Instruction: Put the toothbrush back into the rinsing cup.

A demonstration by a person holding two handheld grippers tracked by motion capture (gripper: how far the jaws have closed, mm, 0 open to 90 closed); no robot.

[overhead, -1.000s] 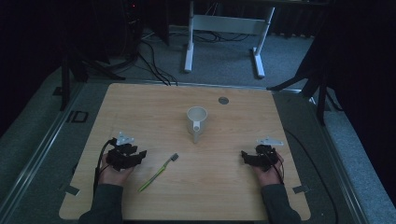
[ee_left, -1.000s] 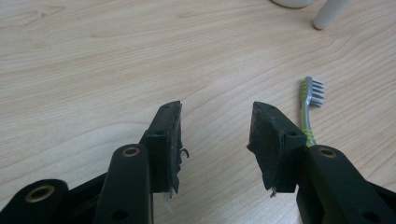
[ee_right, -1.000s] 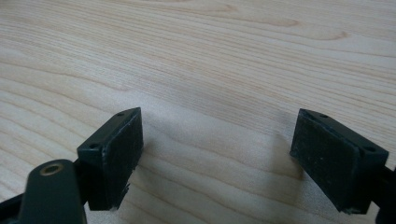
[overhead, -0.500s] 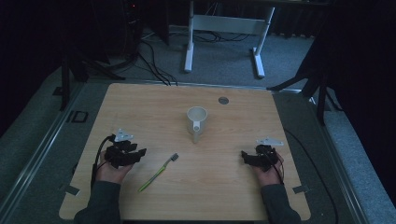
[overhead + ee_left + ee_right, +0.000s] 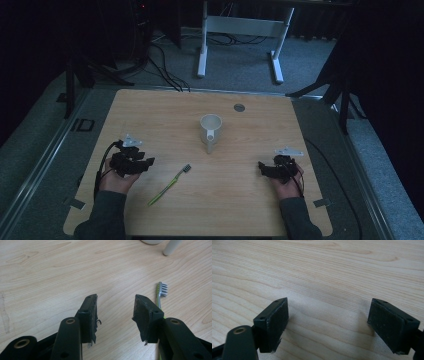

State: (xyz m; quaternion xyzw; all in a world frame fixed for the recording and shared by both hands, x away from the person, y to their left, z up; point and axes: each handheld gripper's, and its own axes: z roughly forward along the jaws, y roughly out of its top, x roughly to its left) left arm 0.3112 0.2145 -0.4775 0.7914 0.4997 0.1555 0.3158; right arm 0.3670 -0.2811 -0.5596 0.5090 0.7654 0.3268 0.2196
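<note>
Near the desk's (image 5: 150, 107) left edge the left gripper (image 5: 145, 163) rests with fingers (image 5: 88, 315) apart, gripping nothing. Just beside it lies the green toothbrush (image 5: 170, 185), bristles toward the white mug (image 5: 210, 129) at mid-desk. Near the right edge, the right gripper (image 5: 261, 167) holds its fingers wide apart over bare wood.

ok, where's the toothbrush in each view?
High view: the toothbrush lies slanted on the table, lower left of centre, between the left gripper and the mug.
Left gripper view: right of centre, bristle head up, handle running behind the right-hand jaw.
Right gripper view: not in it.
Shared landmark: the mug handle, top right in the left gripper view.
</note>
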